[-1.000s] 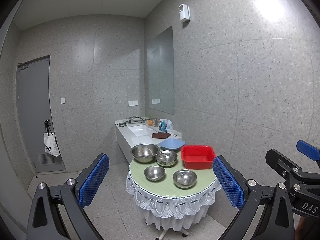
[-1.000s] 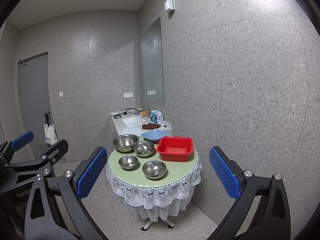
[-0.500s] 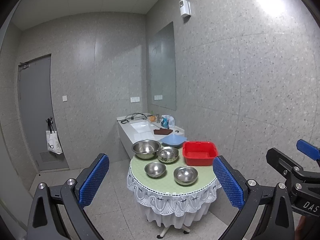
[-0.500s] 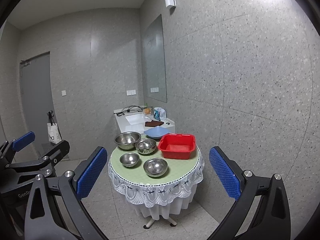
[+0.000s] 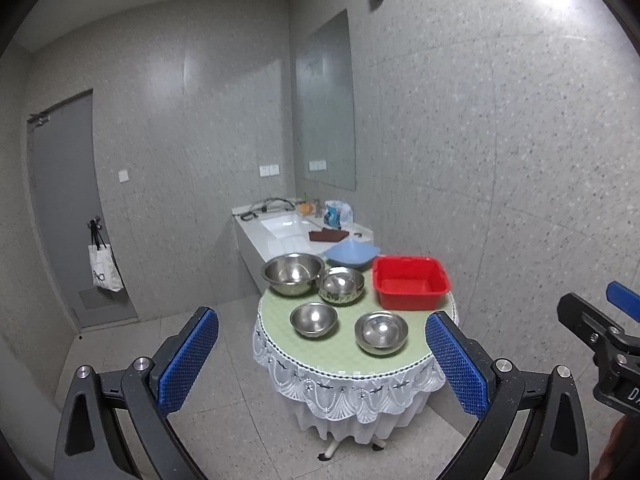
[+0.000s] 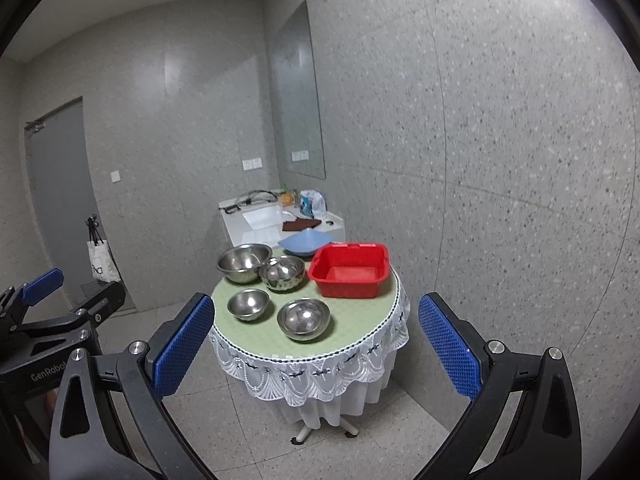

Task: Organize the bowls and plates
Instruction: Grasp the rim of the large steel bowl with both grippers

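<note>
Both the left gripper [image 5: 322, 364] and the right gripper [image 6: 316, 346] are spread wide and hold nothing, raised well short of the round table [image 5: 340, 354], apparently to survey it. Four steel bowls [image 5: 314, 319] sit loose on the cloth, the red tub [image 5: 410, 282] at two o'clock, a blue plate [image 5: 352, 254] at twelve; all lie framed between the fingers, untouched.

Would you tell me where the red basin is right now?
In both wrist views, the red basin sits at the round table's far right, beside the blue plate.
</note>
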Available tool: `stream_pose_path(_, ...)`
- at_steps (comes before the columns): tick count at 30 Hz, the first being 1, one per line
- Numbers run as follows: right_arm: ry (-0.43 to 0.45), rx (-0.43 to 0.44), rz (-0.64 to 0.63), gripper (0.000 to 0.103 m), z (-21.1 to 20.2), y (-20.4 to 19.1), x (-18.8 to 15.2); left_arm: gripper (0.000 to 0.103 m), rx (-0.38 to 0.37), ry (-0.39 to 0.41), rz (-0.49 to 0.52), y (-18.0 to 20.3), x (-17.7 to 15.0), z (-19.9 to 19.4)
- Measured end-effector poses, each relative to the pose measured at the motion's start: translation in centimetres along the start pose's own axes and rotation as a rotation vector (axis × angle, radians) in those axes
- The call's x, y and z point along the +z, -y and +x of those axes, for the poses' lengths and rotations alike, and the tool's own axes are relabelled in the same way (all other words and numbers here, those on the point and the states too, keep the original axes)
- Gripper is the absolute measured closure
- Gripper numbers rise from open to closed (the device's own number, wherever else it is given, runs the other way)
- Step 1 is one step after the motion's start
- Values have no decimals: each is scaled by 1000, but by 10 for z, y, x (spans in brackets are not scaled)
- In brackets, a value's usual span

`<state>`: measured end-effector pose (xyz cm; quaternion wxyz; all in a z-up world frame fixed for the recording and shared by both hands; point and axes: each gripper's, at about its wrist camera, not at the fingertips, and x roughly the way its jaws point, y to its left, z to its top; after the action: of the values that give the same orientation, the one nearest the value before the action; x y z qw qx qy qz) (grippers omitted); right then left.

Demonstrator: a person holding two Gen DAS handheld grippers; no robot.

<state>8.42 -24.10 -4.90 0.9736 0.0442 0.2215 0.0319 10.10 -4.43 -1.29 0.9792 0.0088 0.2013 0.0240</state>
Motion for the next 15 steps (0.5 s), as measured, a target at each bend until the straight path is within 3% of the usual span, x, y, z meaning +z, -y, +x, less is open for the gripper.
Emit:
stream_pose_path(8,-74,-92,31,0,89,-2,1,1,-88,-81,-5,-36,35,141)
stream_pose_path(15,-131,-171,71,0,222,-29,15,1,-166,-148,11,-108,84,326)
